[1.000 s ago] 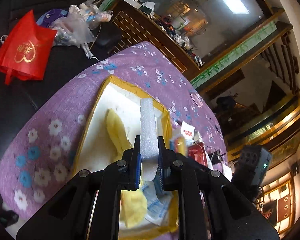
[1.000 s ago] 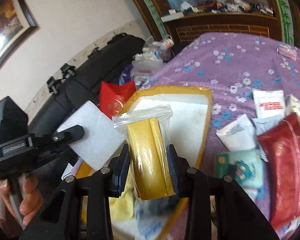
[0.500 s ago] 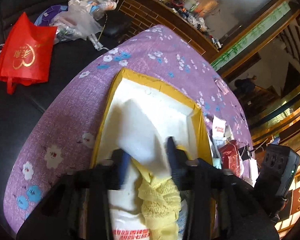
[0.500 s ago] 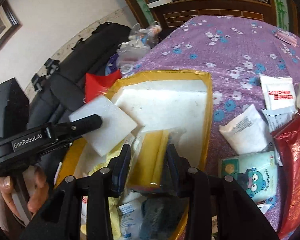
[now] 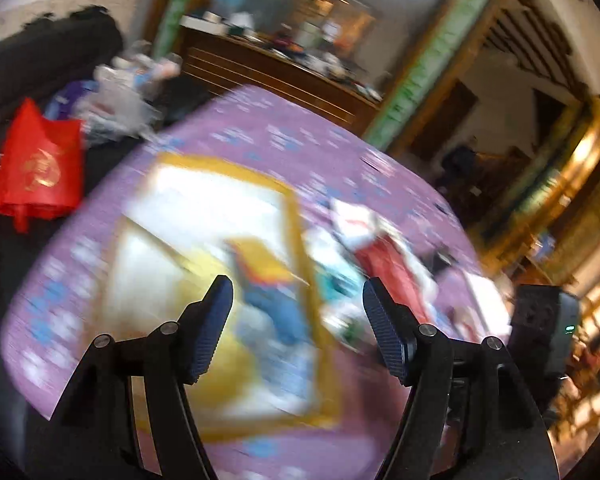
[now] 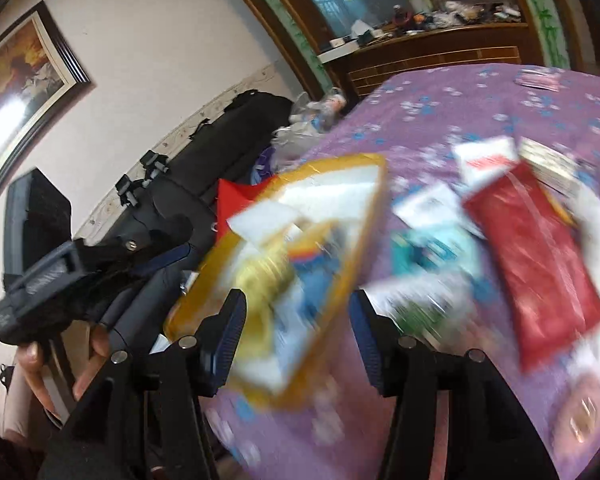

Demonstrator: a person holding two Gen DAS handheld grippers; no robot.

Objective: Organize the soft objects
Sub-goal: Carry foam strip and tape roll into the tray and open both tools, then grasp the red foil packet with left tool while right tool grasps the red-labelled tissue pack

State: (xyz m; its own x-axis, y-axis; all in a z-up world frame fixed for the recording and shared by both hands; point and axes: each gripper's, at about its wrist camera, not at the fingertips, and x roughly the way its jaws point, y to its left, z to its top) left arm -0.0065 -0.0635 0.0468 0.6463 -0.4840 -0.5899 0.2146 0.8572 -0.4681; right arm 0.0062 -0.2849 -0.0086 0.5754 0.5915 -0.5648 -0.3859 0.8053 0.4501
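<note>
So both claws are empty right now and that makes sense given where everything sits. The left gripper [image 5: 298, 298] has its jaws spreading wide with nothing between the pads, just blurry tabletop behind them, and the right gripper [image 6: 298, 314] is opening too, also pinching nothing. The soft stuff is piled in the tray [image 5: 296, 216], the yellow-rimmed one on the purple cloth [image 5: 260, 120]: I can make out a white foam piece [image 6: 266, 220] toward the far left of the tray, a yellow rag [image 6: 266, 276] in the middle and something blue [image 5: 276, 312] next to it, all smeared by motion blur so don't ask me for details. My read is the tray is the collection spot, which is why things are heaped in there rather than laid out neat. Outside it, to the right, a red pouch [image 6: 540, 256], a teal pack [image 6: 428, 252] and a white packet [image 6: 488, 158] are lying loose on the cloth, so I'd guess those are what's left to sort. Both claws point down over the near end of the tray, and the wide jaws look like they're set up for another grab. The pouch looks slippery and floppy, so it would probably need a pinch near the middle. The red bag [image 5: 36, 168] off on the dark sofa doesn't seem part of it.
</note>
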